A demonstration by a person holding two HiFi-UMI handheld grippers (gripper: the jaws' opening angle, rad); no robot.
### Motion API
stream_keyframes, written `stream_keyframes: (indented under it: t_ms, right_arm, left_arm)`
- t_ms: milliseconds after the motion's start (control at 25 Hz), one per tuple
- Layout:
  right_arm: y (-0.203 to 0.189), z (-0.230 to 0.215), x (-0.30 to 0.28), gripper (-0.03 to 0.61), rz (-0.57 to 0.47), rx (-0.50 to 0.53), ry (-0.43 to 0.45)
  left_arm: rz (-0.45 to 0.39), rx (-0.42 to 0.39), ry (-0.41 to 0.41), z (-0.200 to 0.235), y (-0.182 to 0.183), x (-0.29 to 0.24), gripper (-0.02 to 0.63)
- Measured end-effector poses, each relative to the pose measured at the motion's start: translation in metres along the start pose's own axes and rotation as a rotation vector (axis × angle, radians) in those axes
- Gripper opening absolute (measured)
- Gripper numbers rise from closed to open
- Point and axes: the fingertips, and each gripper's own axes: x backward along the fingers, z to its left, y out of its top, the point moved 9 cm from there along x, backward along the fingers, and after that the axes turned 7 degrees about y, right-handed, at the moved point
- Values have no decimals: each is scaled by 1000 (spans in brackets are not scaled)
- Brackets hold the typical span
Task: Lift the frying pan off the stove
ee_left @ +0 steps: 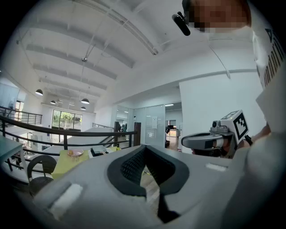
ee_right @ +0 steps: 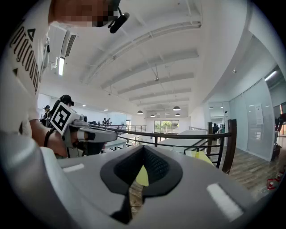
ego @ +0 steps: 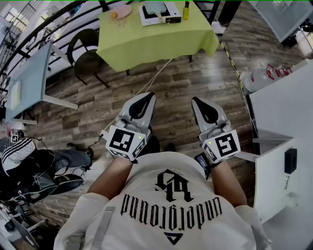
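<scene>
Left fingers [ee_left: 129, 167]: closed tip to tip, nothing between them. Left gripper [ego: 146, 96] held level at my waist, pointing far.

Right fingers [ee_right: 157, 169]: closed, empty. Right gripper [ego: 198, 101] level, just right of the left one, the two apart.

Below both: wooden floor [ego: 171, 88], with a white cord [ego: 146, 83] running from the near left toward the far table.

Far, straight ahead: green tabletop [ego: 151, 41]. On it, left to right: pink plate [ego: 121, 12], white stove [ego: 161, 14], yellow bottle [ego: 186, 10].

Frying pan: a grey item [ego: 155, 6] lies on the stove; too small for me to tell whether it is the pan. Well apart from both grippers.

Far left: black chair [ego: 85, 53] beside the green tabletop.

Right: white counter [ego: 283, 107].
</scene>
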Motion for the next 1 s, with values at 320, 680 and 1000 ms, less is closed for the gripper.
stream_keyframes:
  t_ms: [320,680,1000]
  right_arm:
    - [-7,-4,-14,1,10,0,16]
    - [-15,-18,-44,2,35,-43,27]
    - [-20,-32,-108,2,40,-31,44]
  left_arm:
    - [10,10,12,14,-7,-6,6]
    - [22,37,28,44,-14,-20,6]
    - [12,49,38,103,-22,-45,6]
